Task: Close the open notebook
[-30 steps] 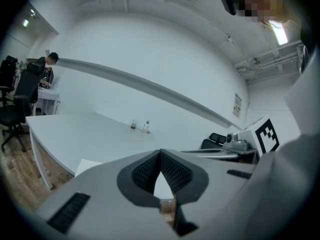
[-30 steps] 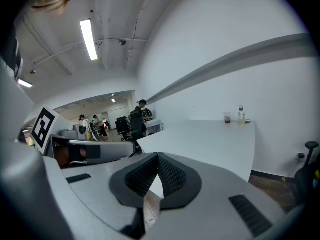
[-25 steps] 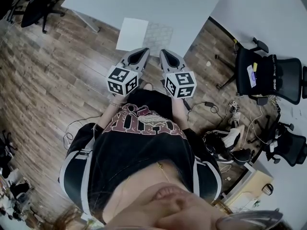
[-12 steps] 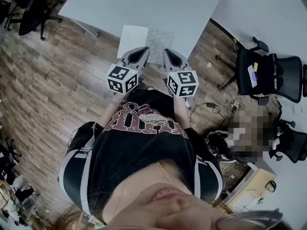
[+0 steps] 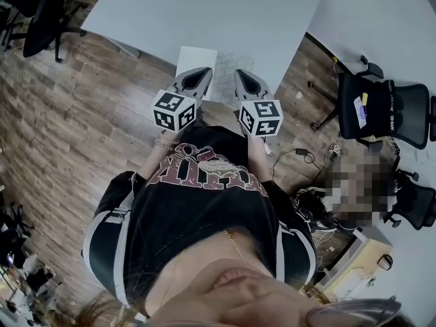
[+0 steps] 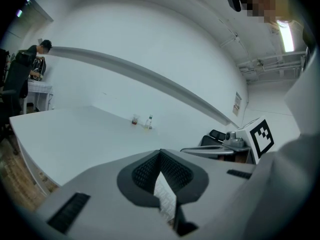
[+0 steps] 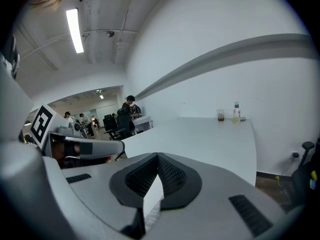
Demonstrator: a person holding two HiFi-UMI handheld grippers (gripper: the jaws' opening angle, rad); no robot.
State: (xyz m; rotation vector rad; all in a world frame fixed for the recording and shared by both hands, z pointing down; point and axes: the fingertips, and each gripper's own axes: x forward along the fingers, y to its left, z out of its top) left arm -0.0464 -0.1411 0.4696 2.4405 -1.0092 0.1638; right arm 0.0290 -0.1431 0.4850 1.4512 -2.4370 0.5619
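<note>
— Wood floor [image 5: 61, 121] underfoot and one big white tabletop [image 5: 225, 12] ahead; where's the notebook [image 5: 194, 58] sitting?
— Right at the near edge of the tabletop, lying open and flat; a plain page on the left, a gridded one on the right; a cup [image 7: 220, 115] and a bottle [image 7: 236, 112] stand at the far end, well apart from it.
— And the two tools?
— Side by side, held out in front of the person's chest; the left gripper [image 5: 202, 74] and the right gripper [image 5: 242, 78] both have their jaws clenched tip to tip on nothing; the pages only show through the gap behind the tips.
— Anything different from a second ago?
— Yes; the person has stepped in; the tabletop has come closer, and the tips, which were short of the notebook, now sit over its near edge as seen from above; whether they touch paper I can't tell.
— So the closing hasn't started?
— I'd say not; both leaves lie down; this looks like the approach; next, one gripper would have to get under a page edge and swing it over.
</note>
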